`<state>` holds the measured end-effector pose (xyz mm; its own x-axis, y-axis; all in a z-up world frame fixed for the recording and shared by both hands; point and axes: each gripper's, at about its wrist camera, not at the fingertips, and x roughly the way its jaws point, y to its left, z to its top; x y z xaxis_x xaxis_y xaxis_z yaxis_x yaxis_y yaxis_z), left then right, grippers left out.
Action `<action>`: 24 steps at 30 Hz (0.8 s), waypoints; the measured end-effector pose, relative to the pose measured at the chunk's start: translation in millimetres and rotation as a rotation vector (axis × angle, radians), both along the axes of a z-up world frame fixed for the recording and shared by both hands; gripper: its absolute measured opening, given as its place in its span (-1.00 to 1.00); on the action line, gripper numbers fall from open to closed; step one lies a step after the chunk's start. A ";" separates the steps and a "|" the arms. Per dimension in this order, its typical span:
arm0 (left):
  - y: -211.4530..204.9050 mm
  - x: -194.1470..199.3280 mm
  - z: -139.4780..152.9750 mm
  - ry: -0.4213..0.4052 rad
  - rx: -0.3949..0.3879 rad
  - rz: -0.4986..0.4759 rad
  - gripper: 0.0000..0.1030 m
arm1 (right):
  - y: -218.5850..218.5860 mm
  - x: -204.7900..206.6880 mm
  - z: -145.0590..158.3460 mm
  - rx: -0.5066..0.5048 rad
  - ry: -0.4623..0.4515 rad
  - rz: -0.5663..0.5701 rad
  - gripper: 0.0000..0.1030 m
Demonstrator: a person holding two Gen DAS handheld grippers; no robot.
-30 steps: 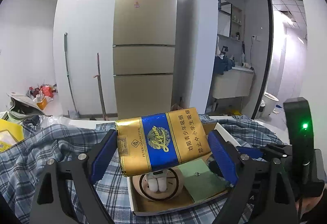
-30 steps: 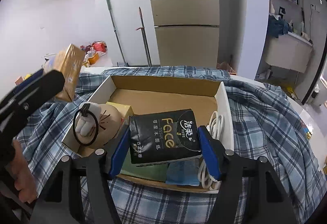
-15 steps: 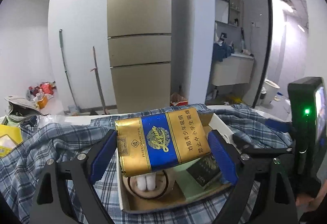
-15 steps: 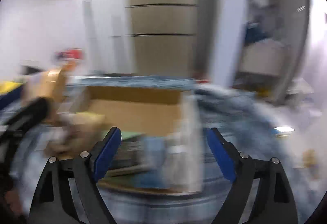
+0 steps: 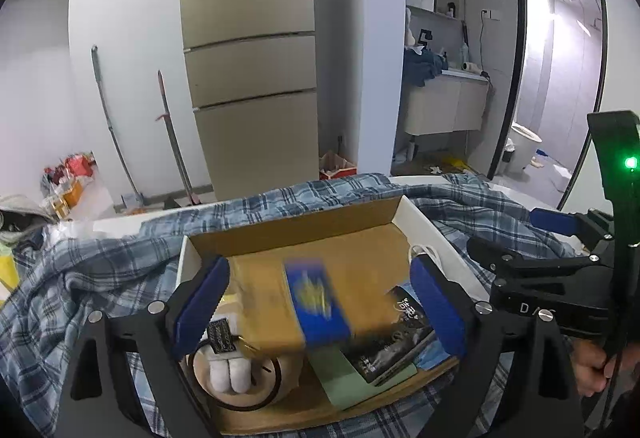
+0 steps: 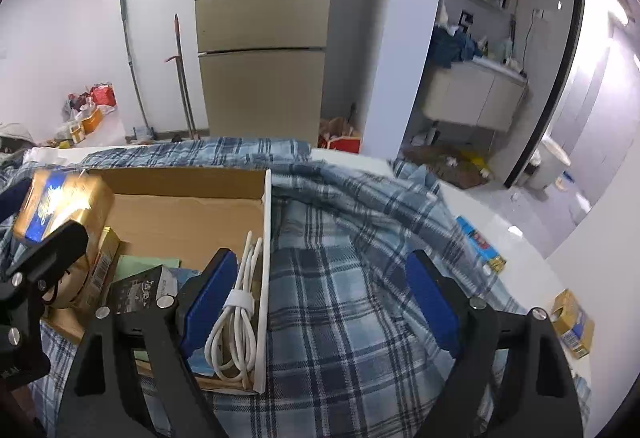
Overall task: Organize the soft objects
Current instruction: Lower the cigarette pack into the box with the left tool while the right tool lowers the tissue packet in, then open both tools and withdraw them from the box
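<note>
**Gold pack leaving the left jaws, right gripper off to the side of the box**

While the left gripper (image 5: pixel 320 302) has its jaws opening, the gold-and-blue pack (image 5: pixel 316 302) shows blurred between the blue pads (image 5: pixel 202 298), above the floor of the cardboard box (image 5: pixel 296 226); the pads do not appear to press on it. From the right wrist view the same pack (image 6: pixel 60 206) sits above the box's left part, just over the left gripper's black finger.

Inside the box: black tissue pack (image 5: pixel 394 342) at the near right, lying on a green sheet (image 5: pixel 344 374); round beige plush (image 5: pixel 240 378) with a dark ring at the near left; coiled white cable (image 6: pixel 236 314) along the right wall.

Right gripper (image 6: pixel 320 302): jaws wide apart, nothing between them. Its left pad stands over the cable and the box's right wall; the rest hangs over the blue plaid cloth (image 6: pixel 344 278) beside the box. Box rests on that cloth.

Two small packs (image 6: pixel 572 322) lie on the white tabletop, well to the right.
</note>
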<state>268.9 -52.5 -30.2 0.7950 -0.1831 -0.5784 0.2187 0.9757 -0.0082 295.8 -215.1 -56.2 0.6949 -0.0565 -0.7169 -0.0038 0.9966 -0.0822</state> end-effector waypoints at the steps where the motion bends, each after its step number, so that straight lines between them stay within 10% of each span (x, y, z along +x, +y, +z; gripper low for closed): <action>1: 1.7 -1.2 1.0 -0.007 -0.009 0.009 0.82 | -0.7 -0.3 0.0 0.008 0.002 -0.001 0.66; 19: 35.0 -87.2 88.0 -0.260 -0.016 0.049 1.00 | 10.7 -57.5 55.7 0.093 -0.122 0.076 0.67; 24: 44.3 -132.8 117.4 -0.335 -0.019 0.051 1.00 | 9.7 -98.6 89.4 0.082 -0.246 0.077 0.95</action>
